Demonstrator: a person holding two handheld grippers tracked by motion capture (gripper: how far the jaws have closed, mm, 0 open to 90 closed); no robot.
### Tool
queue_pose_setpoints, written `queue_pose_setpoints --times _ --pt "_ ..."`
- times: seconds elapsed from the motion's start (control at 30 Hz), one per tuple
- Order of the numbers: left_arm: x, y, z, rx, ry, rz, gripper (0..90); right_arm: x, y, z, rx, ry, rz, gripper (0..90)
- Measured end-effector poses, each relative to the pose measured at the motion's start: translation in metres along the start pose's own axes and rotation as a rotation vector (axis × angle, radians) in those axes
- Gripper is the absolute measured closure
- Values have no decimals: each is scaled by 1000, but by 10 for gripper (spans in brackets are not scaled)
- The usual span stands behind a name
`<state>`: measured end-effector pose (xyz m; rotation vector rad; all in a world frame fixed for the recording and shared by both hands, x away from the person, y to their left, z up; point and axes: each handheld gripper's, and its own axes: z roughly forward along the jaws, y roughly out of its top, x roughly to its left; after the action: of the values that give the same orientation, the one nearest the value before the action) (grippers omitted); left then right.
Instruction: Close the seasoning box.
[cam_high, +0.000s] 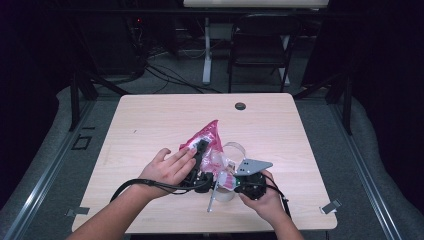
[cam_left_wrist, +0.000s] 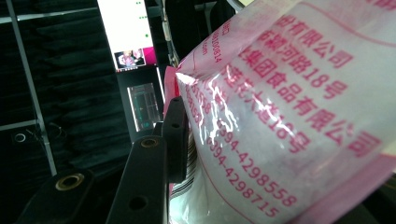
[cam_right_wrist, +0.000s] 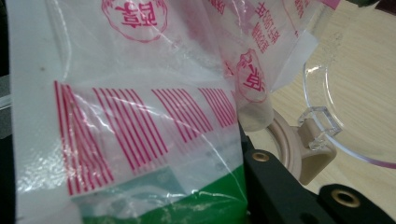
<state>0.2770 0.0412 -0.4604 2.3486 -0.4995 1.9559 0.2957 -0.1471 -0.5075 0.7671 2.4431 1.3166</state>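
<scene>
Pink-printed bag (cam_right_wrist: 140, 93) hides one jaw of each hand-held gripper

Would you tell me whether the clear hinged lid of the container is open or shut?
Open: the clear lid is swung back on its beige hinge, lying toward the table.

In the left gripper view, the pink-and-white printed plastic bag (cam_left_wrist: 289, 116) lies against the one black jaw that shows and covers the other; its far end runs off the top and right edges. In the right gripper view, the bag (cam_right_wrist: 126, 102) hangs before the jaws, hiding the left one, and part of the clear plastic lid (cam_right_wrist: 336, 93) beyond the right jaw is cut off.
</scene>
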Motion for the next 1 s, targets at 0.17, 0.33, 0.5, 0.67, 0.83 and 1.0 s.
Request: queue_pose_setpoints --times 0.17,0.33,0.5,0.67,0.83,1.0 --pt "0 0 0 -3 2 4 677 0 0 0 4 -1 2 900" --pt "0 0 0 -1 0 5 677 0 0 1 10 -5 1 900" --pt "-1 0 0 -4 1 -2 676 0 0 1 13 -4 -2 900" --pt "-1 0 0 -1 1 2 671 0 0 0 11 -11 -3 900" --pt "-2 -1 2 1 -13 -2 671 0 0 -1 8 -17 -1 900" --pt "-5 -4 3 10 -30 -12 672 0 0 0 14 -21 -6 900"
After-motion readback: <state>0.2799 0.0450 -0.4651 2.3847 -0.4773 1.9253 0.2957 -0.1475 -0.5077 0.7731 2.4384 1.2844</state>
